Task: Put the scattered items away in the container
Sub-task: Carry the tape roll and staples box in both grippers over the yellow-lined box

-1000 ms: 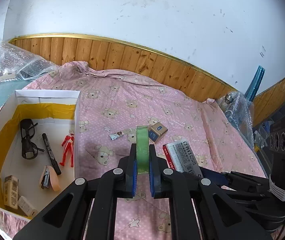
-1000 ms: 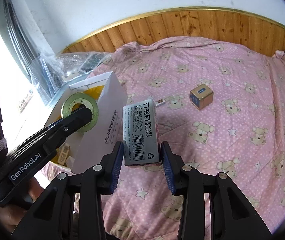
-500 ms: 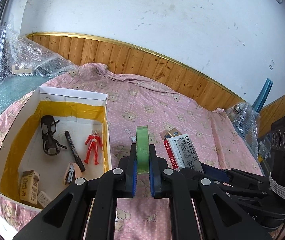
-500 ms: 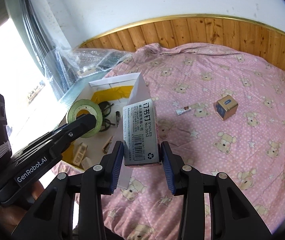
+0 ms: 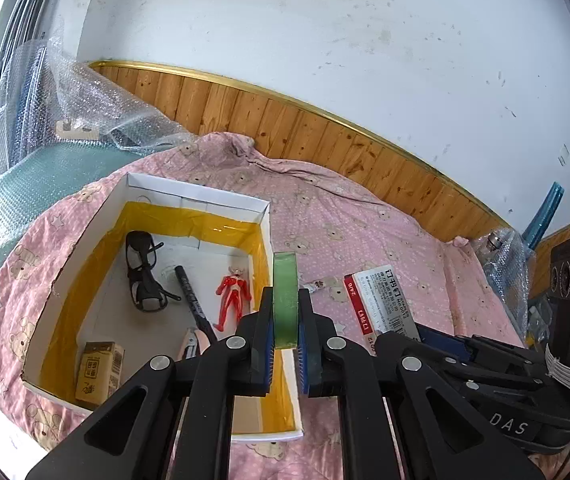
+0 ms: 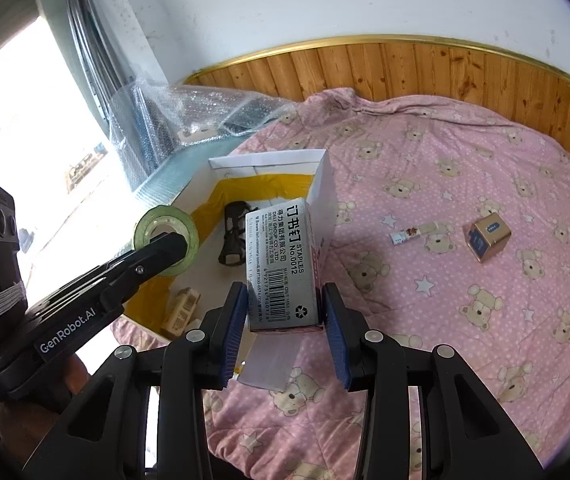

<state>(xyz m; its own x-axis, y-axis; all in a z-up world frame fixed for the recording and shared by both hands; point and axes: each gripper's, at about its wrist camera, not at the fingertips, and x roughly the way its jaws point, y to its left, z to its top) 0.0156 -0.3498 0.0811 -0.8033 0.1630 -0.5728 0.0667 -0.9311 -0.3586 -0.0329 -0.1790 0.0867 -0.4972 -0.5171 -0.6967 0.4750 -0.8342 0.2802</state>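
Observation:
My left gripper (image 5: 285,336) is shut on a green tape roll (image 5: 285,296), held upright over the right wall of the white box (image 5: 201,196). The same tape roll (image 6: 166,235) shows in the right wrist view above the box's left side. My right gripper (image 6: 283,316) is shut on a grey staples box (image 6: 281,268), held in the air just right of the white box (image 6: 321,196). That staples box (image 5: 385,300) also appears in the left wrist view. Inside the white box lie black glasses (image 5: 143,276), a black pen (image 5: 191,296), a red toy figure (image 5: 233,296) and small cartons.
On the pink bear-print bedspread (image 6: 465,152) lie a small gold-and-blue cube box (image 6: 487,237) and a small tube (image 6: 409,234). Bubble wrap (image 5: 97,112) is piled beyond the white box by the window. Wood panelling (image 5: 325,132) runs along the wall.
Both grippers have moved left toward the white box with their loads; the box now fills more of both views and the tape roll sits over its right wall.

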